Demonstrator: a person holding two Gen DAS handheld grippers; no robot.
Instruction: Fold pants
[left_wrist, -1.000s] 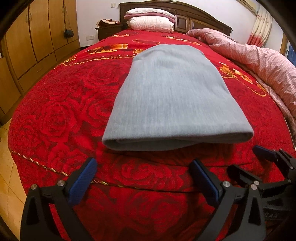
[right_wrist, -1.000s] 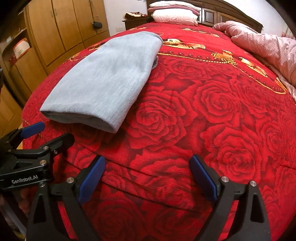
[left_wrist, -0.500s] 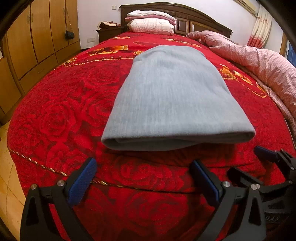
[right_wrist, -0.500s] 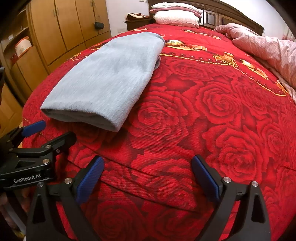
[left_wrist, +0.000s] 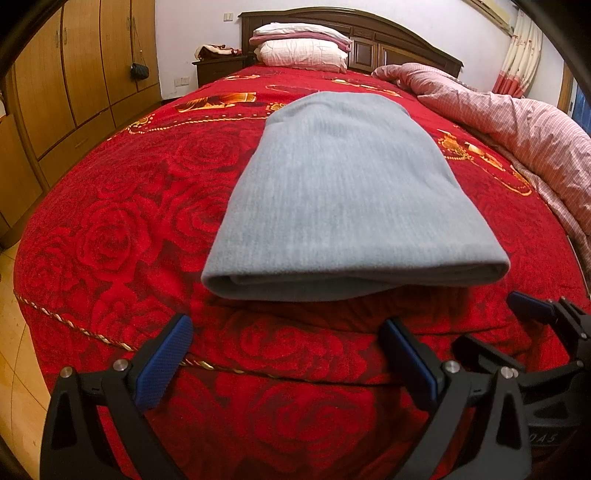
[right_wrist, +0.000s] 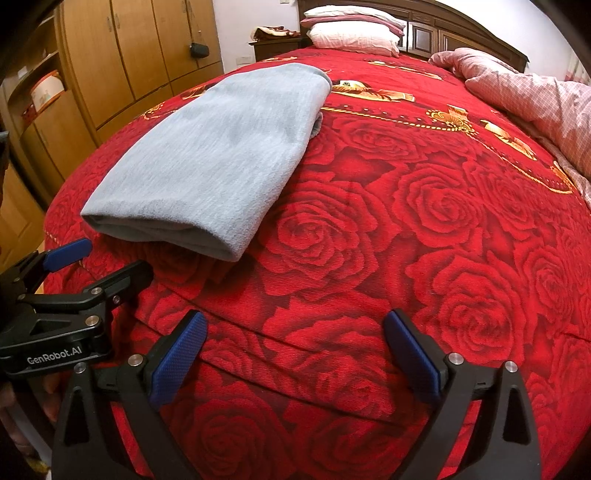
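Nearest you, at the bottom of each wrist view, your left gripper (left_wrist: 284, 354) and right gripper (right_wrist: 295, 347) both stand wide and empty, short of the cloth. Over the last second almost nothing has shifted: both tools have only eased slightly, and the grey pants (left_wrist: 347, 192) lie just as before, folded in a neat stack at mid-frame on the red rose bedspread (right_wrist: 424, 229). That stillness suggests the folding is finished or nearly so. Far off, pillows (left_wrist: 303, 48) sit at the headboard.
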